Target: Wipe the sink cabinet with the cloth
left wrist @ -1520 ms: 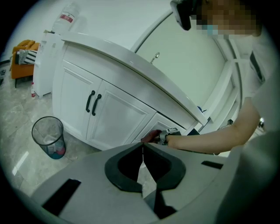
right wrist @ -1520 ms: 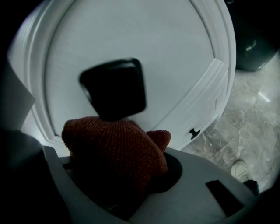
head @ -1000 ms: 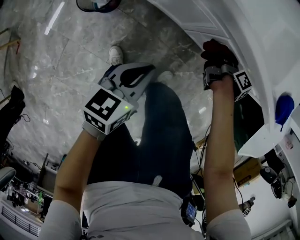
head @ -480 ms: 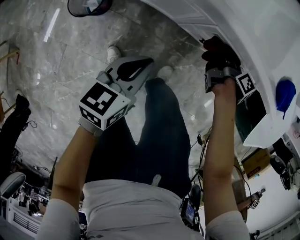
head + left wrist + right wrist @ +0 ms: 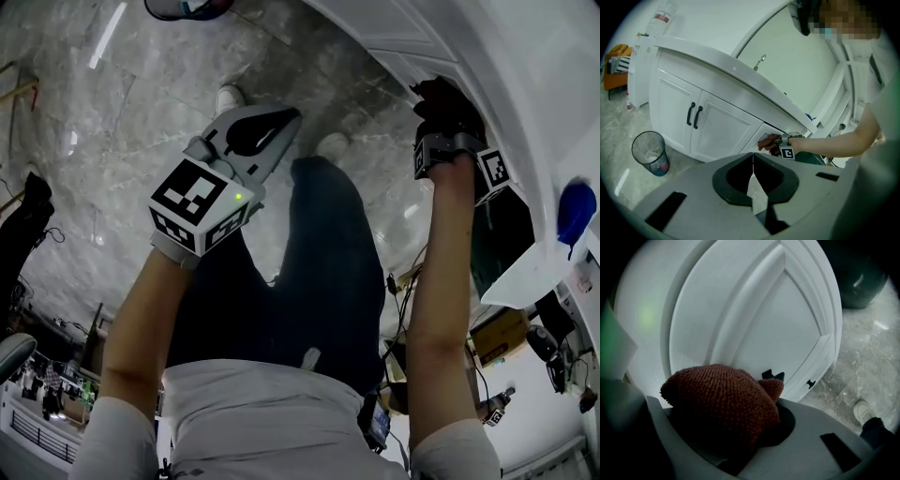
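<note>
A dark red-brown nubby cloth (image 5: 724,404) is bunched in my right gripper (image 5: 754,394), which is shut on it. The cloth (image 5: 442,103) is held up against the white panelled door of the sink cabinet (image 5: 754,319), beside a small black handle (image 5: 773,375). In the left gripper view the cabinet (image 5: 717,122) stands ahead, and the cloth (image 5: 768,142) shows against its front. My left gripper (image 5: 258,127) hangs out over the floor, away from the cabinet, shut with nothing between its jaws.
A mesh waste bin (image 5: 649,152) stands on the marble floor (image 5: 141,131) left of the cabinet. A tap (image 5: 760,60) rises from the counter top. A blue item (image 5: 574,212) lies on the counter edge. A dark green container (image 5: 855,277) sits on the floor.
My right gripper and the cloth have shifted slightly right and down along the cabinet front. The left gripper has drifted a little to the left.
</note>
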A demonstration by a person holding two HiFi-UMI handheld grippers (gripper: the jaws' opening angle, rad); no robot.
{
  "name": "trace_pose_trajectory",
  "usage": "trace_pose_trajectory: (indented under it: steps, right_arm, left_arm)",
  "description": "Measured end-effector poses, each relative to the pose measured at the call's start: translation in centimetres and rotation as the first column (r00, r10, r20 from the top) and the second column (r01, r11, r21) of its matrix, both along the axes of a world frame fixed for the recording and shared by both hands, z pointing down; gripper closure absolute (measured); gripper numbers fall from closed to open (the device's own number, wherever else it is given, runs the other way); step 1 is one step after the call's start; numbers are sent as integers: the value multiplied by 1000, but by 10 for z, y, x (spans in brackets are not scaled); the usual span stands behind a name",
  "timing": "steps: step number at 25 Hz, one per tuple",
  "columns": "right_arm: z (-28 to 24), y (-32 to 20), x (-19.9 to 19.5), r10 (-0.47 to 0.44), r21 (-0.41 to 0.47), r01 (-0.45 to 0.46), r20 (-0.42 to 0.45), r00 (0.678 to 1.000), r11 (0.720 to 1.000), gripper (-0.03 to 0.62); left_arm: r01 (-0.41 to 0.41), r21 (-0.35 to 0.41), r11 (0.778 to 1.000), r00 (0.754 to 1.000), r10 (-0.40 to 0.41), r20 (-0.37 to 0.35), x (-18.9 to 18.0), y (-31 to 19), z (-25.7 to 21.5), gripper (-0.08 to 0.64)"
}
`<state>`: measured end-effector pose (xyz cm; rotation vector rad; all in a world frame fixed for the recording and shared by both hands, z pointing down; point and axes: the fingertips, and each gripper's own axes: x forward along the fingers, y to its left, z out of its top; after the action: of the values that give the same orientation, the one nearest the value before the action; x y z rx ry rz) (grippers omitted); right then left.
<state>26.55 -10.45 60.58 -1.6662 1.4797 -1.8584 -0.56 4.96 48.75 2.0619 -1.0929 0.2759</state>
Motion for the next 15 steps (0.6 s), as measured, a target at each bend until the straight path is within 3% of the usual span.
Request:
trace_pose_trajectory:
  steps: [5,15]
  right_arm:
    - [24,-1,-4,25,-27,-26,-34,999,999,560]
    - [62,-3,-14,12,-2,-12,-93,996,1000,560]
  left_arm:
    - [25,4,1000,1000,-25,10,-12,0,4,548]
    - [23,18,1000,999,-23,29,-19,-10,23,548]
